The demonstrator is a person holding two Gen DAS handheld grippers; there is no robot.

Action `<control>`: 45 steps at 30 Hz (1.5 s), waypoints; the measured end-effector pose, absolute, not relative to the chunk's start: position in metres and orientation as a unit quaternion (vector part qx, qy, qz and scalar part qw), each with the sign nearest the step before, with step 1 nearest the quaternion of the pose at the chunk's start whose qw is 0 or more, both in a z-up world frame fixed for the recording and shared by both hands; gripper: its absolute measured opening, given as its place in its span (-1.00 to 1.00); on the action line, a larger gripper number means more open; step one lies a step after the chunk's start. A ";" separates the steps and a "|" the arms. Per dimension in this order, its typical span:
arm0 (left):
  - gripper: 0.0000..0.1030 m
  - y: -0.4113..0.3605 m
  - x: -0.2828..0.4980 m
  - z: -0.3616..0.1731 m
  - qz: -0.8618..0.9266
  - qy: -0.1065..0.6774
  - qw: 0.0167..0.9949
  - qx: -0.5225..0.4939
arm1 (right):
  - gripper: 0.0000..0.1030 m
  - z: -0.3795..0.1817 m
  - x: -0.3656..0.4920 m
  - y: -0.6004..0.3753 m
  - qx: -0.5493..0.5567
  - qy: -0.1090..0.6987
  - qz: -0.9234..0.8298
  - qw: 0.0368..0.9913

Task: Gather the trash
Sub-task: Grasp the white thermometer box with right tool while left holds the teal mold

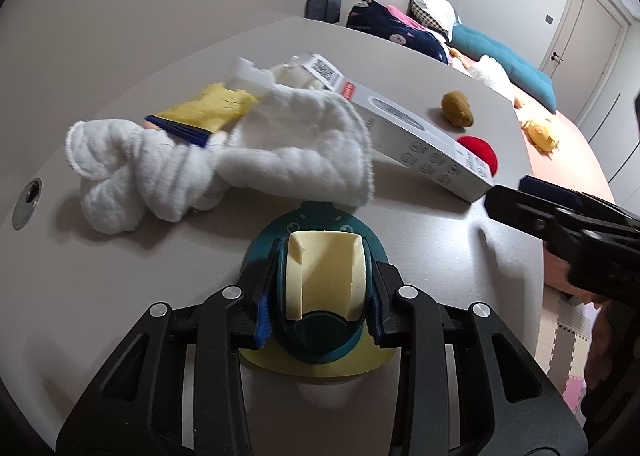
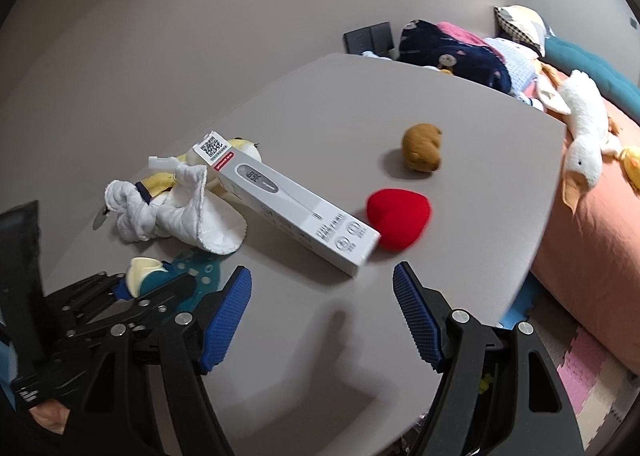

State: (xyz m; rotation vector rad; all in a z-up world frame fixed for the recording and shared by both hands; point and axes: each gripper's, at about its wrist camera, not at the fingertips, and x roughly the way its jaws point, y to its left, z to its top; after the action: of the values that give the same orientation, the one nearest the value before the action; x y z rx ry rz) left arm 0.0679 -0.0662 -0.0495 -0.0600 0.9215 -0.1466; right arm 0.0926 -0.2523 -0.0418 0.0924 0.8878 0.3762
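Room (image 2: 160, 16) showing plain beige walls, closed door (image 1: 580, 28) at far right in left wrist view. Bed (image 2: 592, 192) w/ salmon sheet running along table's far/right edge, carrying teal cushion (image 1: 504, 56), dark navy bundle (image 2: 452, 56), white goose plush (image 2: 584, 124). Foam floor mat (image 2: 592, 360) in pink/grey tiles showing below table edge.

Table (image 2: 320, 356), grey-taupe w/ rounded corner, taking up most of both views; round metal grommet (image 1: 27, 200) sitting at its left side.

White towel (image 1: 224, 160) lying crumpled at centre-left, partly covering yellow plush (image 1: 208, 108). Thermometer box (image 2: 288, 208), long & white, lying diagonally, far end resting against towel pile, near end close to right gripper (image 2: 322, 298). Red heart cushion (image 2: 400, 220) sitting just beside box's near end. Brown plush (image 2: 422, 148) resting farther back, apart from rest.

Right gripper hovering w/ jaws spread wide, holding nothing, blue pads (image 2: 228, 320) bracketing bare table just short of box end.

Left gripper (image 1: 318, 296) clamping narrow on small teal dustpan (image 1: 320, 320) w/ cream insert, pan lying flat on table just below towel.
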 end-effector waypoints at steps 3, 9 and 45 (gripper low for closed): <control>-0.32 -0.059 0.070 -0.049 -0.069 0.445 0.892 -0.035 | 0.45 -0.047 0.104 -0.241 0.036 0.431 0.185 0.883; -0.32 -0.047 0.074 -0.051 -0.065 0.449 0.890 -0.045 | 0.45 -0.050 0.127 -0.218 -0.006 0.426 0.181 0.886; -0.32 -0.032 0.071 -0.045 -0.048 0.444 0.893 -0.061 | -0.43 -0.045 0.136 -0.176 -0.036 0.434 0.259 0.862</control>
State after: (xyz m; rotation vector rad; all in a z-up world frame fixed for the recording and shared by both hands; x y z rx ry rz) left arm 0.0709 -0.0325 -0.0447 -0.1275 0.9214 -0.0996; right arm 0.1363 -0.1764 -0.0446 -0.0754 0.9095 0.5430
